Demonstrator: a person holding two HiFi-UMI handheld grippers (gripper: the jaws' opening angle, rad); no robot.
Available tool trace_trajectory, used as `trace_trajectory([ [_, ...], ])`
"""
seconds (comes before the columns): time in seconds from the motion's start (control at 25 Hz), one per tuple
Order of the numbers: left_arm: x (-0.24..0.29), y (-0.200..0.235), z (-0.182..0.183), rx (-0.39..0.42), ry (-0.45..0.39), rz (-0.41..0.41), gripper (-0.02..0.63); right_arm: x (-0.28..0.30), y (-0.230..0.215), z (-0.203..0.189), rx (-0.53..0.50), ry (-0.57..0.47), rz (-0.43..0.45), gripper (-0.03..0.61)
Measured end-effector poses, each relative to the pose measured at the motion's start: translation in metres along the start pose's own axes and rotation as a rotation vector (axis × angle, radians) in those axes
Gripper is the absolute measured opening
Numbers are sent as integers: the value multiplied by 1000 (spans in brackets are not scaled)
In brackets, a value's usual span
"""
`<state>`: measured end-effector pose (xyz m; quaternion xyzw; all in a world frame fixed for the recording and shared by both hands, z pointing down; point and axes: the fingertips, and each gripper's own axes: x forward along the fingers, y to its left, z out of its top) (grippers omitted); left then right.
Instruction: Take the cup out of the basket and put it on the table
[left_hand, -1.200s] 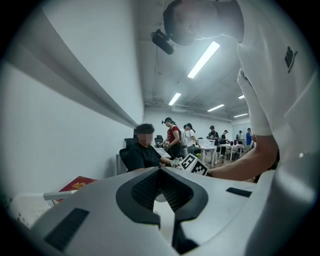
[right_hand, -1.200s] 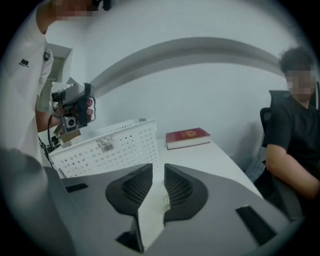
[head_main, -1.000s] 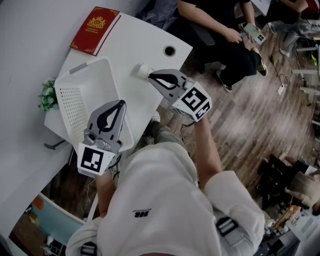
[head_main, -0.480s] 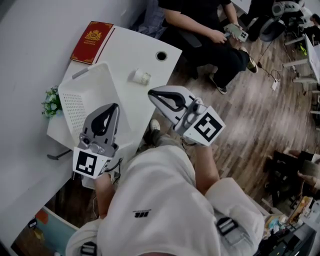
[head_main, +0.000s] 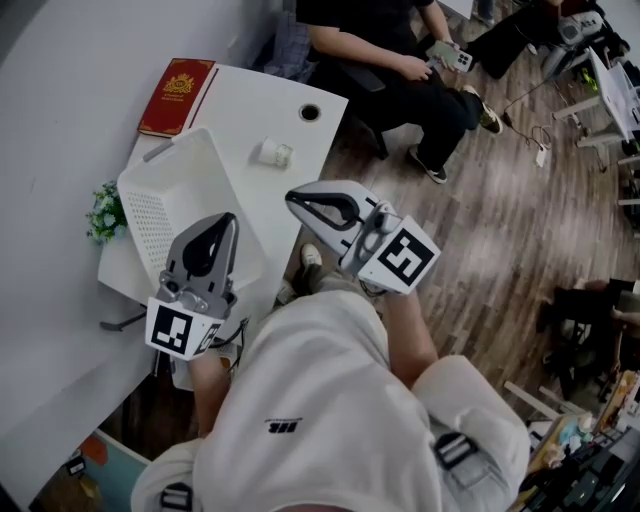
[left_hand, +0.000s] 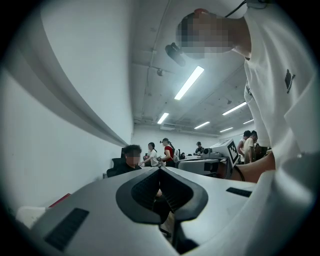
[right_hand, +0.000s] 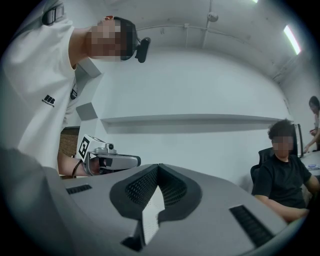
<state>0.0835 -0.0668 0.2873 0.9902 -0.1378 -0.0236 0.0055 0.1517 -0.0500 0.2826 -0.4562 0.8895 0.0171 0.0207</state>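
Cup (head_main: 275, 153) on desk (head_main: 250, 105) beside basket (head_main: 178, 162); right hand-held gripper (head_main: 291, 197) and left hand-held gripper (head_main: 229, 217) withdrawn, jaws together, empty. Task looks done.

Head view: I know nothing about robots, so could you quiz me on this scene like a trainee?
1. Where is the cup?
A: on the table, beside the basket
B: inside the basket
C: between a gripper's jaws
2. True or false: the left gripper and the right gripper are both shut with nothing in them.
3. What colour is the book at the table's far corner?

Key: 1 A; 2 true; 3 red.
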Motion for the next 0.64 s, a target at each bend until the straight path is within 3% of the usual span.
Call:
trace_trajectory([
  [0.64, -6, -23, 13, 16, -38, -31, 9, -15, 15, 5, -34, 22, -16, 14],
])
